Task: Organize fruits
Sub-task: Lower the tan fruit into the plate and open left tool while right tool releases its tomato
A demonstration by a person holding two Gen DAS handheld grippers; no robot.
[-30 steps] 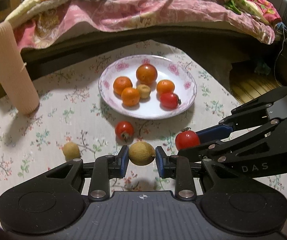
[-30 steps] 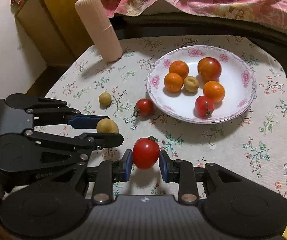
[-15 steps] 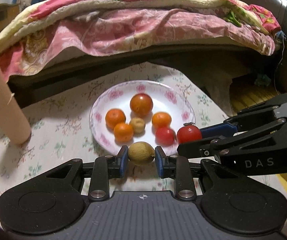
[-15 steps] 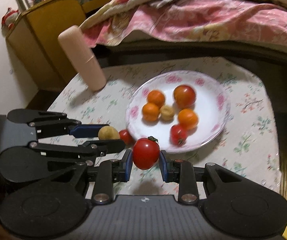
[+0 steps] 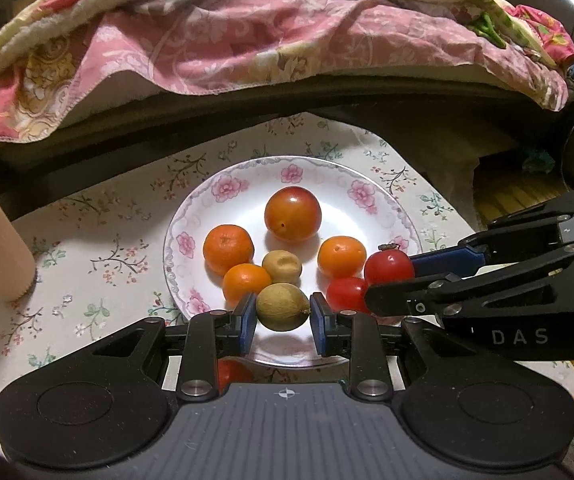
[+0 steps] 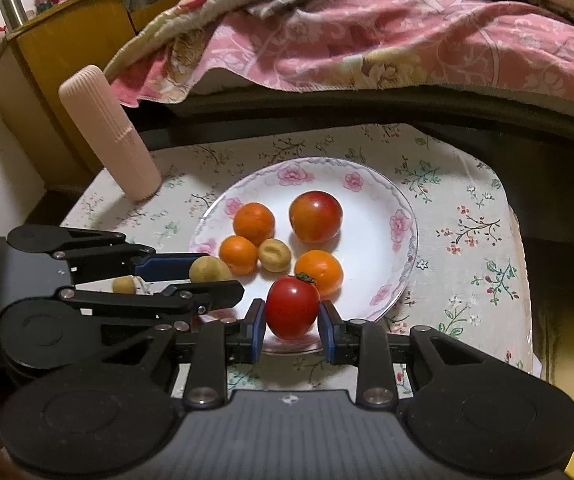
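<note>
Jaws of the left gripper (image 5: 283, 318) are pressing from both sides on a tan, lemon-shaped fruit (image 5: 283, 307), which is hanging over the near rim of the flowered plate (image 5: 371, 190). Jaws of the right gripper (image 6: 292, 322) are clamping a red tomato (image 6: 293, 306) with a green stem cap, likewise over the near edge of that plate. In the left wrist view the right gripper is reaching in from the right side with its tomato showing at the tips, just beside a smaller red tomato (image 5: 345, 295) lying in the plate.

Further out, the plate is holding three small oranges (image 5: 227, 249), one tan wrinkled fruit (image 5: 282, 267) among them, and a large orange-red tomato (image 5: 293, 214) toward the far side. In the right wrist view another small tan fruit (image 6: 123, 284) is showing behind the left gripper's fingers; whether it is resting on the cloth cannot be told for certain. A partly hidden red fruit (image 5: 233, 374) is showing beneath the left gripper's body.

The plate is sitting on a floral tablecloth (image 6: 467, 216). A ribbed pink cylinder (image 6: 109, 132) is standing on the cloth to the left, well apart from the plate. Beyond the table edge, a pink patterned blanket (image 5: 247, 40) is draping over a bed.
</note>
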